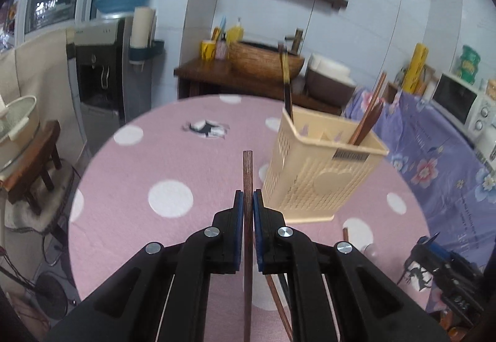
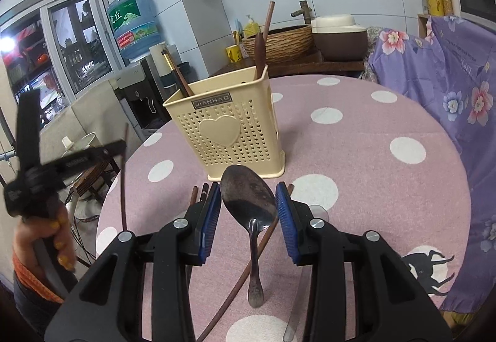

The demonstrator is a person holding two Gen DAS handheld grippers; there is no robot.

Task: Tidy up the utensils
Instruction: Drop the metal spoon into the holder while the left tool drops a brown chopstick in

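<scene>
The left gripper (image 1: 248,202) is clamped on a brown chopstick (image 1: 247,168) held above the pink dotted tablecloth (image 1: 148,162). The right gripper (image 2: 248,202) has its fingers apart around a metal spoon (image 2: 249,199), apparently lying on the cloth. Beyond stands the cream utensil basket (image 2: 231,128), holding chopsticks and what may be a wooden spoon.

Matt pink cloth with white dots over the desk (image 2: 356,156), faintly fuzzy in weave. Cream plastic utensil basket (image 2: 229,131) at 12 o'clock in the right view, smooth, perforated, slightly glossy on the raised heart. Dull, tarnished metal spoon (image 2: 249,202), dark and blotchy across the bowl. Dark brown wooden chopstick (image 1: 247,180), smooth and matt. Black plastic left hand-held gripper (image 1: 247,205) and right hand-held gripper (image 2: 249,202), semi-gloss, with ribbed blue pads (image 2: 286,218) and shiny metal rivets.
</scene>
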